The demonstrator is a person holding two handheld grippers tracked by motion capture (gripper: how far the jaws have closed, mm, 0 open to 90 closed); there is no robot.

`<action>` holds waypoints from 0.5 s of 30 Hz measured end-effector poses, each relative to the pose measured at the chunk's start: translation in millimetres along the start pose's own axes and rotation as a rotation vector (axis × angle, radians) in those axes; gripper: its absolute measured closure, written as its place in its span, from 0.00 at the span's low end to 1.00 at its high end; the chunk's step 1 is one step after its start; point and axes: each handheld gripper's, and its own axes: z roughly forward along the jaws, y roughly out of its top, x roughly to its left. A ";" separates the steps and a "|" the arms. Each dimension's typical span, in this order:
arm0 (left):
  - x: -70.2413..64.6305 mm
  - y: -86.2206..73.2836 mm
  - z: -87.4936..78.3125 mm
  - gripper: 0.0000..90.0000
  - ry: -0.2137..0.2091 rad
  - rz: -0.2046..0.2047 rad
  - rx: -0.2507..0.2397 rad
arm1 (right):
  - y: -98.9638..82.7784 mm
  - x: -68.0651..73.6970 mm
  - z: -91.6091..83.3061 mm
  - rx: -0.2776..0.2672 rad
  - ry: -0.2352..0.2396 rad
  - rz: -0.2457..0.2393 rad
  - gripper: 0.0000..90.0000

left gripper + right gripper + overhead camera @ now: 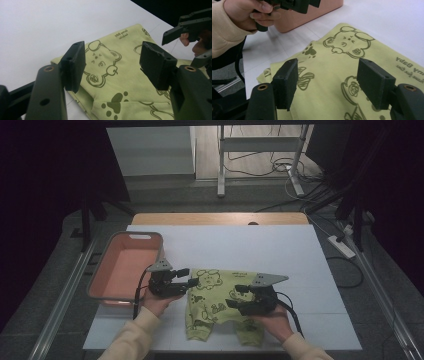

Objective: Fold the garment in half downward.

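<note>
"What sat on the bench off to the left?"

"A pink plastic basin, rectangular, with a slot handle in its far rim. It overhung the bench's left edge a little, and nothing lay inside it."

"And the bench itself?"

"It carried a white sheet; a strip of bare wood showed along the far edge."

"Behind that?"

"A grey floor, then the legs of a white metal stand with loose cables curled around its feet. A white power strip lay on the floor to the right, and dark curtains hung on both sides."
</note>
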 end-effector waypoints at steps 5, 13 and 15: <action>0.0 0.0 -0.7 0.42 0.002 0.000 0.001 | 0.4 5.3 2.2 0.011 0.009 -0.010 0.38; 1.1 0.0 -2.3 0.42 0.004 -0.003 -0.004 | 3.9 23.5 10.0 0.044 0.041 -0.055 0.38; 1.1 -0.1 -2.2 0.42 0.004 -0.003 -0.002 | 4.1 29.3 13.2 0.056 0.054 -0.075 0.38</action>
